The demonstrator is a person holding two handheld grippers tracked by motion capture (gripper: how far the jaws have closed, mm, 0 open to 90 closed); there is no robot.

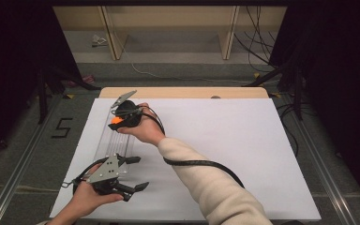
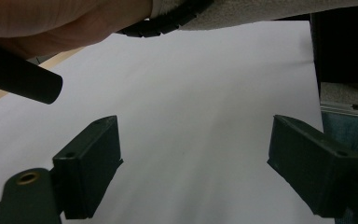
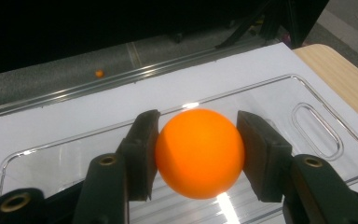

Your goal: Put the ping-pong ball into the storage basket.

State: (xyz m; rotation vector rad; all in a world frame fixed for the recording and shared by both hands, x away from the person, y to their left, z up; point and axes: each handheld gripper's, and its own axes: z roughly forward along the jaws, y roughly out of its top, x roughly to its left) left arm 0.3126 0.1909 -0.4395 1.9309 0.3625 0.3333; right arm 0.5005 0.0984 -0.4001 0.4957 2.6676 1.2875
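Right gripper view looks along 2 black jaws closed on an orange ball (image 3: 198, 152), one pad pressed to each side of it, so the right gripper (image 3: 198, 154) has the ball firmly between its fingers (image 3: 142, 154). Beneath the ball lies a clear plastic tray (image 3: 279, 100) with a rounded rim and a slot-shaped handle cut-out near one end; the ball hangs above the tray, and whether it touches the tray floor I cannot tell from this angle. The tray rests on a white sheet (image 3: 74, 116) that covers the table, with a strip of bare wooden tabletop (image 3: 340, 74) beyond the sheet's edge. A second small orange ball (image 3: 99, 73) lies well apart on the grey floor past the table.

From the high view, the right hand (image 1: 143, 129) reaches across to the far left part of the white sheet and holds the right gripper (image 1: 117, 119) over the far end of the clear tray (image 1: 117, 145), the orange ball (image 1: 116, 120) showing at its tip. The left gripper (image 1: 138, 173) sits at the near end of the tray, held in the left hand (image 1: 86, 194) just above the sheet.

Left gripper view shows its 2 jaws spread wide with only bare white sheet (image 2: 191, 116) between them, and the person's right forearm (image 2: 65, 21) crosses overhead.
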